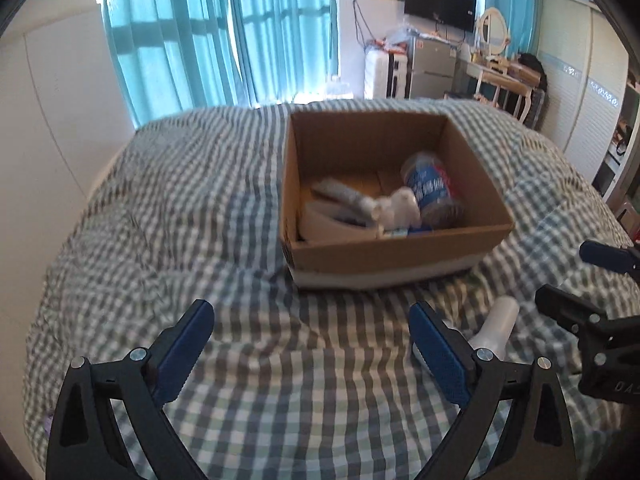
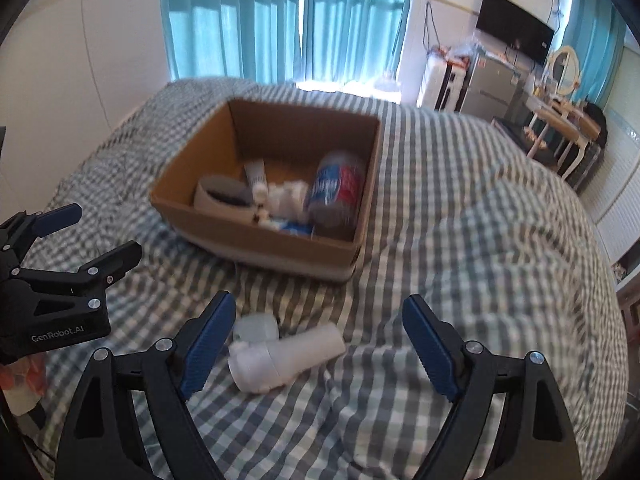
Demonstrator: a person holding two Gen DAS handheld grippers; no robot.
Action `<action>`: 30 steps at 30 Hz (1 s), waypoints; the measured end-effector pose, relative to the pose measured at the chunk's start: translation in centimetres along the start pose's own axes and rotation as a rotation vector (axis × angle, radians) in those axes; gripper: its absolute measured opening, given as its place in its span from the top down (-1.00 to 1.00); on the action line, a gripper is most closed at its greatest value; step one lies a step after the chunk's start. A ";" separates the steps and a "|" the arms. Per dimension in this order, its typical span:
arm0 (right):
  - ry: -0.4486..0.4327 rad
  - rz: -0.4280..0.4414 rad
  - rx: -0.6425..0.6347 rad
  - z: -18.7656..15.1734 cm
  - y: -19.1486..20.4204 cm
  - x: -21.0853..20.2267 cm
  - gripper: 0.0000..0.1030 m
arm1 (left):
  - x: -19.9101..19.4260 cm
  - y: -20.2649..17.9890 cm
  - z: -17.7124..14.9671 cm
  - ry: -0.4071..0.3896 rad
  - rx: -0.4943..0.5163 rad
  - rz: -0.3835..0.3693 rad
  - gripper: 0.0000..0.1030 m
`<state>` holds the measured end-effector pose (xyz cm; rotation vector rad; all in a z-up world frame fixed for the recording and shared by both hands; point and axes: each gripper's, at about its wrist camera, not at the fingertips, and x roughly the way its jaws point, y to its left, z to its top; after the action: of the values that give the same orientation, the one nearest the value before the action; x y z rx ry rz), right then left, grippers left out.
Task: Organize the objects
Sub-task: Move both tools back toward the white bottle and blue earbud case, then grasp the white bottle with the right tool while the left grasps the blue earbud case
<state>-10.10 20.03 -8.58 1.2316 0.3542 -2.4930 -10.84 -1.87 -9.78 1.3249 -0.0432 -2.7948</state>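
An open cardboard box (image 1: 400, 254) (image 2: 256, 250) stands on the checked bedspread. It holds a blue-and-red labelled jar (image 1: 430, 188) (image 2: 336, 188), a white tube (image 2: 256, 176), a white-and-grey roll (image 2: 222, 196) and other small white items. A white bottle-like object (image 2: 286, 356) (image 1: 498, 328) lies on the bed in front of the box, with a small clear cap (image 2: 256, 328) beside it. My right gripper (image 2: 316, 344) is open and empty, just above that bottle. My left gripper (image 1: 312, 348) is open and empty, left of the bottle.
The bed (image 1: 160, 200) fills most of both views. Turquoise curtains (image 1: 216, 32) hang behind it. A small fridge (image 1: 432, 68), a suitcase (image 1: 384, 72), a wall TV (image 1: 440, 2) and a dressing table with mirror (image 1: 500, 64) stand at the far right.
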 end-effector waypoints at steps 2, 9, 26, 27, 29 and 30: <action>0.053 0.004 0.012 -1.1 -0.1 1.7 -0.66 | 1.1 -0.1 -0.9 0.029 -0.003 0.003 -0.95; 0.178 0.003 0.020 -3.0 0.8 5.9 -0.66 | 3.5 -0.8 -3.2 0.071 0.039 0.012 -0.95; 0.287 0.088 -0.023 -3.5 3.8 10.6 -0.26 | 5.4 1.7 -4.2 0.141 -0.078 0.001 -0.95; 0.278 0.104 -0.027 -3.5 3.8 10.3 -0.17 | 5.4 1.6 -4.2 0.144 -0.077 -0.001 -0.95; 0.260 0.113 -0.034 -3.5 3.8 9.6 -0.02 | 5.4 1.6 -4.2 0.149 -0.074 -0.004 -0.95; 0.251 0.124 -0.032 -3.5 3.7 9.2 0.06 | 5.5 1.6 -4.2 0.149 -0.074 -0.005 -0.95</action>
<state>-11.30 16.25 -18.29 1.5094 0.3650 -2.2258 -10.97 -3.74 -16.59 1.5125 0.0681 -2.6643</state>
